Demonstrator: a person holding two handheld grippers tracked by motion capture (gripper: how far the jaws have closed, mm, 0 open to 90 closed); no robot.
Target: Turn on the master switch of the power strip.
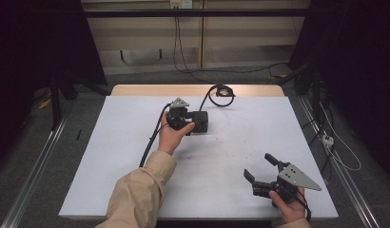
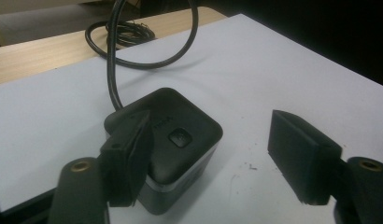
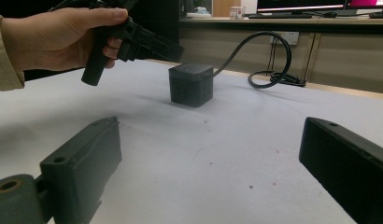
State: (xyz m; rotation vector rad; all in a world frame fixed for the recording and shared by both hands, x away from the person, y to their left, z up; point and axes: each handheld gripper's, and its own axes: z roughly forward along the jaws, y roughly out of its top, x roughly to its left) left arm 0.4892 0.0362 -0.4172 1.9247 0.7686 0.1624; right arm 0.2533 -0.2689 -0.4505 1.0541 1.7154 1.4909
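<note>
Black cube power strip [image 2: 173, 144] on white tabletop [image 1: 112, 156]. Left gripper [image 2: 213, 158] jaws wide: one jaw beside cube's side, other jaw apart from cube. Right gripper [image 1: 260, 172] jaws wide, empty, far from cube.

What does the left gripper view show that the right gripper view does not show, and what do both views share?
Left gripper view alone: the top face of the black cube power strip, with a small square button on it, and the left tool's own jaws standing open, one beside the cube and one apart from it.

Right gripper view alone: the person's left hand holding the left tool above the table, the cube's side face with sockets, and monitors on a far desk.

Both: the cube, its looped black cable and the white table.
</note>
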